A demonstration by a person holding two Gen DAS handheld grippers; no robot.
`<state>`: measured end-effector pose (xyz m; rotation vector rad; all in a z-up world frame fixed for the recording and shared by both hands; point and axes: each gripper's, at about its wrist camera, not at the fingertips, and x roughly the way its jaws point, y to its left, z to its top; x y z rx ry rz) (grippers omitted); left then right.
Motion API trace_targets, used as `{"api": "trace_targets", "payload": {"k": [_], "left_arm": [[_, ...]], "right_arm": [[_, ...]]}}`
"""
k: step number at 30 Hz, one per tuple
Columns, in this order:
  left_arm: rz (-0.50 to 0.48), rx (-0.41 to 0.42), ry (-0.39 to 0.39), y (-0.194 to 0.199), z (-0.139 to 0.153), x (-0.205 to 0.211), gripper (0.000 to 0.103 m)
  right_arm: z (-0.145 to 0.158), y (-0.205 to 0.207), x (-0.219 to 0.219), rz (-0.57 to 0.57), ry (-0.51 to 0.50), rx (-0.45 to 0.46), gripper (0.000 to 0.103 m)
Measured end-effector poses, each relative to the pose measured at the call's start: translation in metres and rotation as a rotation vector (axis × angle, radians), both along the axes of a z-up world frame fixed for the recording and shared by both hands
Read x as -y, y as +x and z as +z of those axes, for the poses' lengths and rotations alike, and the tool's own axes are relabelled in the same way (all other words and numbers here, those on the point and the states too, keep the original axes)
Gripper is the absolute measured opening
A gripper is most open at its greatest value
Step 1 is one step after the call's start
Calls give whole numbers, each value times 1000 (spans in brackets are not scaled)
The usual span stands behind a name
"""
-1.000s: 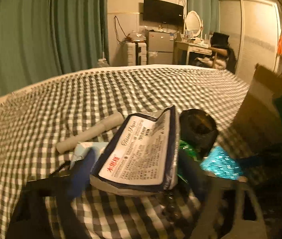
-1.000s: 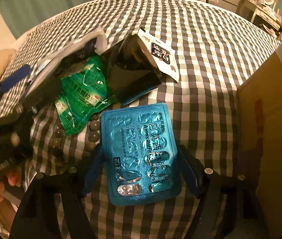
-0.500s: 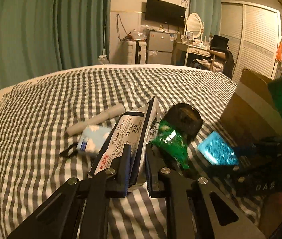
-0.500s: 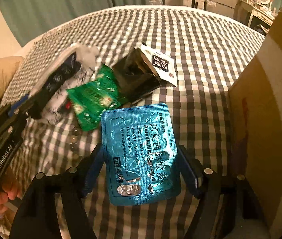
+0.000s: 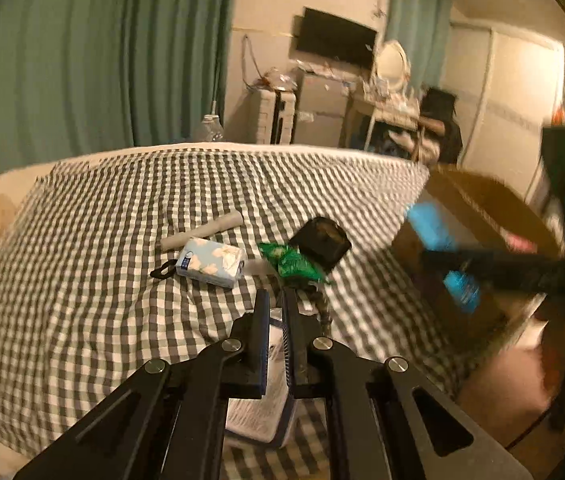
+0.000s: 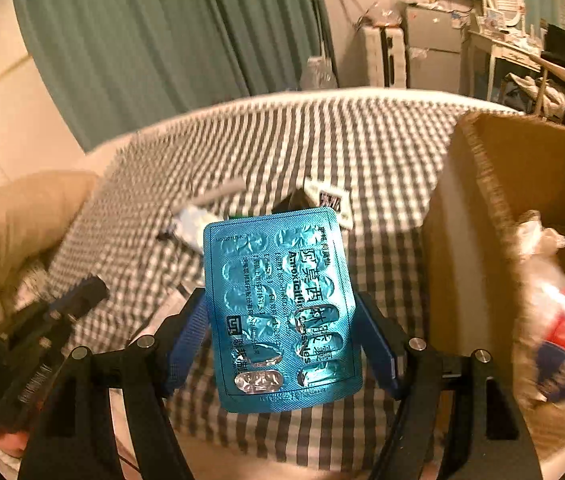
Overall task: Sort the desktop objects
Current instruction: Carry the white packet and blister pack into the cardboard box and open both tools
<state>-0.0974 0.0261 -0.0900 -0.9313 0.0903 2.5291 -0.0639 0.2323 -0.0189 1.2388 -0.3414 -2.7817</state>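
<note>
Left tool (image 5: 276,312) is clamping a flat tissue packet (image 5: 266,412) above the checkered bed's (image 5: 102,280) near edge. Right tool (image 6: 282,320) is gripping a blue blister pack (image 6: 282,308), lifted off the bed, beside the cardboard box (image 6: 478,208) at the bed's right edge.

A tall brown cardboard box (image 6: 478,216) walls off the right side of the grey-checked bedspread (image 5: 94,248), its open top partly taken up by a crumpled white-and-red plastic bag (image 6: 558,320). Mid-bed, a grey paper roll (image 5: 202,231), flowered tissue pack (image 5: 210,262), green foil sachet (image 5: 294,262) and black pouch (image 5: 322,240) lie bunched together. Bare cloth stretches wide to the left and beyond the cluster.
</note>
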Motion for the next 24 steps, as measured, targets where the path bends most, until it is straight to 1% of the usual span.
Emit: {"api": "trace_targets", "payload": {"k": [2,3,5,6,7,8,11,12,13,14,15,16,17,18,19,21,24], "left_arm": [[-42,65,-31,-1,-12,-10,7],[-52,89,-42,-1,-20,-15,12],[-66,143,-82,-1,-36,-22,37],[-67,165,-112,-2,-43,-28,70],[-73,176,-134,-2,-48,-33,90],[-82,179,-149,-2,-51,-36,92],[-99,207,-178,-12,-64,-47,92],[-100,234,-173,-18,-70,-49,89],[-95,262,-163,-24,-77,-48,74],[-80,282,-160,-28,-82,-46,61],[-42,298,-170,-33,-87,-44,39],[-7,299,-176,-37,-89,-41,28],[24,295,-167,-39,-90,-36,24],[47,289,-140,-40,-87,-29,15],[60,276,-120,-39,-83,-25,12],[81,218,-85,-33,-70,-18,7],[76,141,-20,-18,-43,-15,7]], "right_arm": [[6,9,-3,-8,-14,-17,72],[8,15,-4,-12,-16,-21,72],[7,22,-6,-15,-20,-22,72],[6,23,-6,-14,-22,-23,72],[5,24,-6,-12,-23,-25,72],[5,25,-6,-8,-24,-26,72],[5,27,-6,0,-29,-26,72],[4,27,-6,3,-37,-25,72],[3,27,-7,6,-43,-23,72],[3,27,-10,9,-47,-21,72],[3,27,-11,12,-52,-20,72],[2,27,-11,15,-60,-18,72],[1,27,-12,17,-66,-16,72],[1,27,-12,17,-69,-13,72],[1,28,-13,18,-73,-15,72],[6,28,-15,21,-83,-28,72],[19,34,-17,24,-93,-66,72]]}}
